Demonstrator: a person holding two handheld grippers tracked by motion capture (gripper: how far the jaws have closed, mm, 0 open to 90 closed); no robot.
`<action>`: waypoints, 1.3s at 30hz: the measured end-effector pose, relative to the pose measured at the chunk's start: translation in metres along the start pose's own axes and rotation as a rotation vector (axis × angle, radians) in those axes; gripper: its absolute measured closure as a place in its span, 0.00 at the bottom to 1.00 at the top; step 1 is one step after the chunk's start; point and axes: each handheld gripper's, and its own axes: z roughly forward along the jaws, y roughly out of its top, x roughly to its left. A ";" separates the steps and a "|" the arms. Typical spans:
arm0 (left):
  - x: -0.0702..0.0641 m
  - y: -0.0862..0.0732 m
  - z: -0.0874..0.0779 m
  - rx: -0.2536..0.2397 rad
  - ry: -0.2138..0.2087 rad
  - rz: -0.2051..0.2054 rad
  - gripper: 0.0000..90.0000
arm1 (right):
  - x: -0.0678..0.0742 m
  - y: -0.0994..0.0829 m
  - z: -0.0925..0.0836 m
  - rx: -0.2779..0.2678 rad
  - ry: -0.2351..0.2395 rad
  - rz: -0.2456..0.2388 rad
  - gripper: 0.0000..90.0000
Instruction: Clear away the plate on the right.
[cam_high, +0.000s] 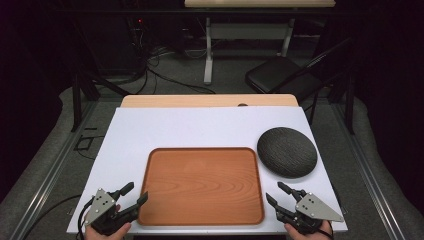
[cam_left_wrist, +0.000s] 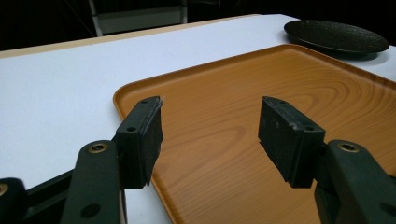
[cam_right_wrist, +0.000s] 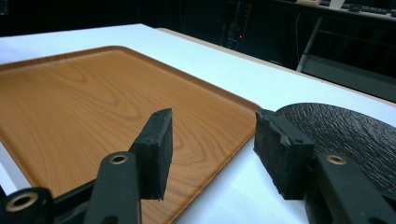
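The work seems to be at its very beginning: the wooden tray (cam_high: 201, 186) carries nothing, and the dark plate (cam_high: 287, 151) lies on the white table (cam_high: 165, 127) just beside the tray's far right corner, not yet touched. The left gripper (cam_high: 135, 193) waits at the tray's near left corner, jaws spread and holding nothing. The right gripper (cam_high: 278, 192) is also spread and holding nothing, and the plate is near, ahead of it. Every step is left to do.

Dark room, grey floor (cam_high: 45, 150), black folding chair (cam_high: 280, 75), tangled cables (cam_high: 155, 60) behind.
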 end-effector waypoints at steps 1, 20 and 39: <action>0.000 0.000 0.000 0.000 0.000 -0.002 0.44 | 0.001 0.000 0.000 0.005 0.001 0.001 0.52; 0.001 0.000 0.001 0.013 0.014 -0.013 0.44 | 0.005 0.001 0.005 0.074 -0.050 -0.093 0.48; -0.003 0.000 0.003 0.017 0.007 0.000 0.44 | 0.001 0.031 0.019 0.286 -0.154 -0.379 0.59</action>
